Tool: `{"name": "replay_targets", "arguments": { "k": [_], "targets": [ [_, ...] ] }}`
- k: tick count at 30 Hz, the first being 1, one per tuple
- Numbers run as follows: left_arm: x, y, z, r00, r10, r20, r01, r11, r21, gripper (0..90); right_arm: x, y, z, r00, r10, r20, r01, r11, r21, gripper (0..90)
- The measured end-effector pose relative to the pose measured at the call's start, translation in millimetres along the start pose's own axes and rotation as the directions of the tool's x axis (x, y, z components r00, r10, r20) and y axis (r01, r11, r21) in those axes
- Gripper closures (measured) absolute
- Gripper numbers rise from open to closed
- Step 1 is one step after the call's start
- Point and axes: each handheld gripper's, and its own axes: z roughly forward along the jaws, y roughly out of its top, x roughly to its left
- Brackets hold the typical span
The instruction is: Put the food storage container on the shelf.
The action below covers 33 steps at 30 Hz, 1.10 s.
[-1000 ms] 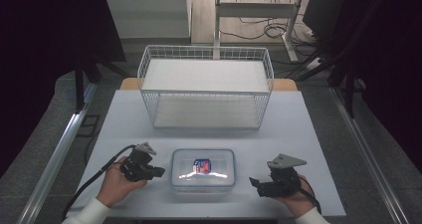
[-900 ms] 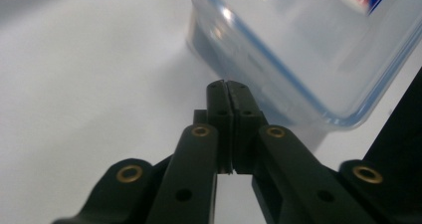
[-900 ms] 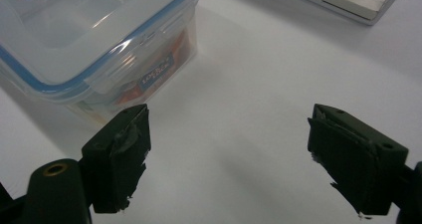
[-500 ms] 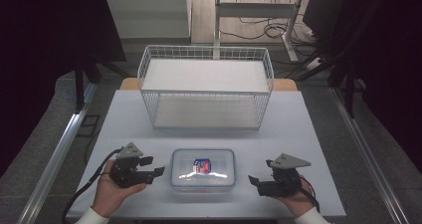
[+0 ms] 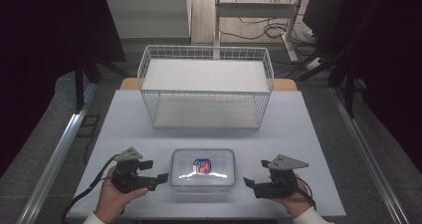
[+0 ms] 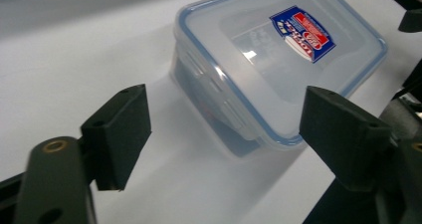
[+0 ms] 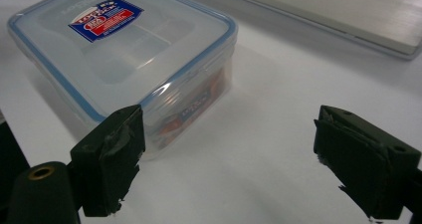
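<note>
Flanking lidded container [image 5: 202, 170] at desk [image 5: 298, 124] front edge: left gripper [image 5: 158, 179] spread, right gripper [image 5: 250, 184] spread, neither touching. Best: close in level, squeeze both short sides evenly, avoid tipping.

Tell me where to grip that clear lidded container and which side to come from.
Probably take the container by its two short ends: left gripper from its left, right gripper from its right. It lies flat and closed, and both grippers, jaws open, already flank those ends.
</note>
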Motion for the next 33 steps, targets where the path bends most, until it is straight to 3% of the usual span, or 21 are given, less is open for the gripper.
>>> {"name": "replay_targets", "arguments": {
  "k": [5,10,12,16,21,24,27,29,33],
  "targets": [
    [2.8,2.9,5.9,0.9968,-0.040,0.069,0.041,0.9991,-0.011,13.0,-2.6,-0.2,3.5,0.9959,0.078,-0.044,-0.078,0.997,0.015,12.9],
    [5.8,4.4,17.9,0.9900,-0.087,0.111,0.087,0.9962,0.009,12.3,-0.2,2.5,7.3,0.9925,0.096,-0.076,-0.094,0.995,0.025,12.0],
    [6.6,4.8,22.3,0.9857,-0.108,0.129,0.107,0.9941,0.016,12.3,0.4,4.1,11.0,0.9882,0.123,-0.091,-0.120,0.992,0.036,10.9],
    [9.0,5.4,33.4,0.9757,-0.150,0.159,0.146,0.9886,0.037,12.3,-2.4,6.7,20.9,0.9695,0.202,-0.139,-0.193,0.978,0.074,10.2],
    [15.0,6.2,41.3,0.9690,-0.178,0.171,0.172,0.9838,0.053,12.5,-3.6,8.3,29.3,0.9628,0.223,-0.152,-0.212,0.973,0.088,9.7],
    [17.8,6.5,47.1,0.9588,-0.198,0.204,0.189,0.9800,0.063,13.3,-3.7,9.2,33.1,0.9559,0.242,-0.167,-0.229,0.969,0.091,9.5],
    [21.4,6.3,51.9,0.9547,-0.209,0.212,0.197,0.9773,0.079,13.8,-3.3,10.5,37.6,0.9443,0.270,-0.188,-0.256,0.962,0.098,9.3],
    [26.4,4.3,55.0,0.9389,-0.245,0.242,0.230,0.9691,0.088,14.2,-3.6,11.3,41.6,0.9384,0.282,-0.199,-0.265,0.958,0.108,8.8],
    [33.7,2.0,57.3,0.9240,-0.276,0.264,0.261,0.9609,0.092,15.1,-5.6,13.4,49.6,0.9211,0.318,-0.225,-0.295,0.947,0.129,8.1]
  ]
}}
